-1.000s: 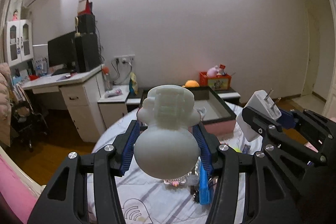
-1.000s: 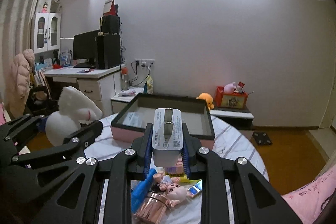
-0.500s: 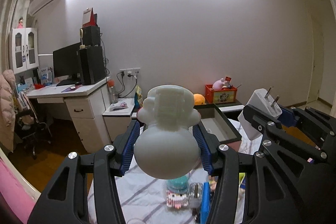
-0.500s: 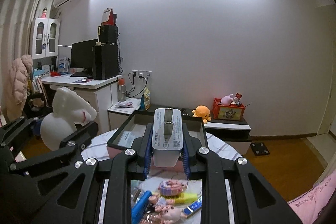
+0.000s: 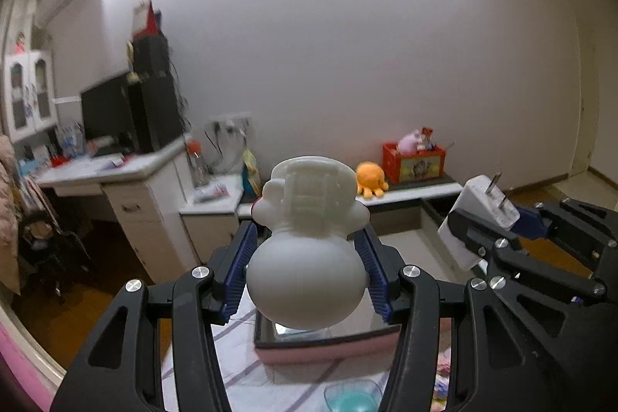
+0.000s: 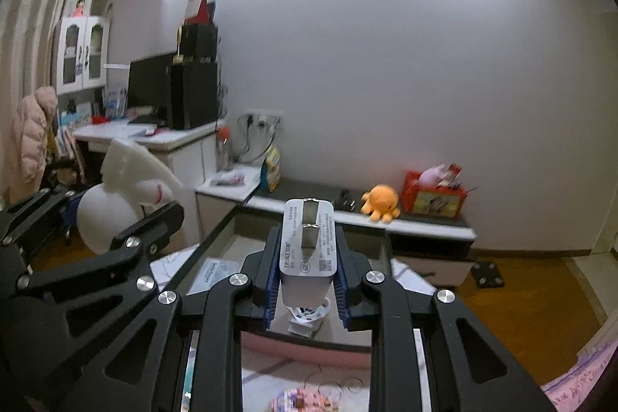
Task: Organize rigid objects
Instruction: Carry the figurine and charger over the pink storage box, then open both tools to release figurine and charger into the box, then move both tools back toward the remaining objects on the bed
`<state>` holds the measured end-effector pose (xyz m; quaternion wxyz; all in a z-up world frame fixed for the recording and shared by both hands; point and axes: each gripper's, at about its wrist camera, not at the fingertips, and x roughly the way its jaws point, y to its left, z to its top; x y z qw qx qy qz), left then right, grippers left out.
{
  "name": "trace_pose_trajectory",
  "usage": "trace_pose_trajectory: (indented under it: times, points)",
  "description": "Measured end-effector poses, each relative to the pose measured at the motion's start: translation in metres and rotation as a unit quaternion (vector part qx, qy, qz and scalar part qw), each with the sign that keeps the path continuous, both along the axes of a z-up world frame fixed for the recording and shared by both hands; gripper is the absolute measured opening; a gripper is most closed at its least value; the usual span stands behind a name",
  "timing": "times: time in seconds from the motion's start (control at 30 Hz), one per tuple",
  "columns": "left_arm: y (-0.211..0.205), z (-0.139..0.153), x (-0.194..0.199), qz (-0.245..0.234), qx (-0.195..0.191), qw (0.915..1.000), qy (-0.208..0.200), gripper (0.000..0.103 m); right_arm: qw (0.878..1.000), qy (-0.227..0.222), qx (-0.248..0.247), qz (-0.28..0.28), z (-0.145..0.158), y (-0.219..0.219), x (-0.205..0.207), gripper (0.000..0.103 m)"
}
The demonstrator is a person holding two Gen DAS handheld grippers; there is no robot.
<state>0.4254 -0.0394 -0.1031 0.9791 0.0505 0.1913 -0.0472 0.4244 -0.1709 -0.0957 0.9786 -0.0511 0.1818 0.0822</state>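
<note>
Both grippers have carried forward over the last second, so the pink-sided tray (image 5: 328,348) now sits right under them instead of further off, and the pile of small toys has mostly slid out of the bottom of both views.

My left gripper (image 5: 307,257) is clamped on the white figurine (image 5: 307,250), blue pads pressing either side of its round base, with the head sticking up and forward past the fingertips. It hangs over the near left corner of the tray, above the rim.

My right gripper (image 6: 305,271) is closed on the white charger (image 6: 308,250), squeezed by its two long sides, label face up and the metal prongs pointing away from me. That one is over the near edge of the tray, more toward the middle, just right of the figurine.

Inside the tray there's a paper slip (image 6: 214,271) lying flat near the left wall. A teal cup (image 5: 349,398) sits on the striped tablecloth (image 5: 231,354) on my side of the tray.
</note>
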Motion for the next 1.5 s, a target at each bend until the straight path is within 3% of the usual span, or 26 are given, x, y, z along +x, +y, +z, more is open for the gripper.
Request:
trace_pose_trajectory:
  times: [0.27,0.4,0.53,0.6,0.63,0.83,0.9,0.97,1.03,1.1,1.27,1.33,1.37,1.4,1.5]
  points:
    - [-0.008,-0.060,0.092,-0.021,0.012,0.9914,0.129,0.054,0.993,0.115,-0.017,0.010,-0.058,0.004,0.090,0.024]
    - [-0.026,-0.083,0.119,-0.028,0.034,0.9851,0.166,0.054,0.991,0.132,-0.029,-0.013,-0.069,-0.008,0.112,0.024]
    - [-0.033,-0.101,0.133,-0.034,0.035,0.9805,0.190,0.055,0.987,0.161,-0.009,-0.012,-0.081,-0.020,0.127,0.024]
    - [-0.035,-0.105,0.134,-0.035,0.042,0.9793,0.195,0.070,0.986,0.164,0.005,-0.010,-0.084,-0.026,0.126,0.024]
    - [-0.037,-0.106,0.134,-0.036,0.045,0.9789,0.196,0.085,0.986,0.165,0.009,-0.009,-0.085,-0.028,0.124,0.024]
    - [-0.032,-0.091,0.116,-0.032,0.037,0.9829,0.177,0.092,0.986,0.162,0.045,-0.015,-0.078,-0.046,0.116,0.028]
    - [-0.024,-0.078,0.103,-0.025,0.034,0.9871,0.154,0.094,0.987,0.155,0.048,-0.018,-0.071,-0.049,0.108,0.054]
    - [-0.015,-0.065,0.085,-0.022,0.021,0.9906,0.134,0.100,0.989,0.137,0.055,-0.023,-0.062,-0.052,0.094,0.064]
    - [-0.006,-0.050,0.062,-0.016,0.005,0.9944,0.104,0.100,0.990,0.125,0.058,-0.021,-0.053,-0.054,0.080,0.065]
    - [0.001,-0.035,0.036,-0.008,-0.008,0.9975,0.070,0.102,0.992,0.106,0.065,-0.019,-0.042,-0.055,0.060,0.080]
    - [0.010,-0.009,-0.038,0.009,-0.017,0.9998,0.001,0.103,0.997,0.046,0.056,-0.017,-0.019,-0.055,0.002,0.083]
    - [0.012,-0.004,-0.064,0.010,-0.014,0.9997,-0.015,0.103,0.998,0.013,0.052,-0.020,-0.012,-0.053,-0.029,0.089]
    - [0.011,-0.002,-0.079,0.004,-0.013,0.9997,-0.020,0.103,0.998,0.003,0.051,-0.022,-0.009,-0.051,-0.037,0.100]
    - [0.012,-0.001,-0.090,0.003,-0.016,0.9995,-0.027,0.103,0.998,-0.007,0.049,-0.025,-0.008,-0.051,-0.049,0.103]
    - [0.014,-0.001,-0.125,0.005,-0.022,0.9986,-0.048,0.103,0.998,-0.043,0.045,-0.032,-0.006,-0.050,-0.085,0.103]
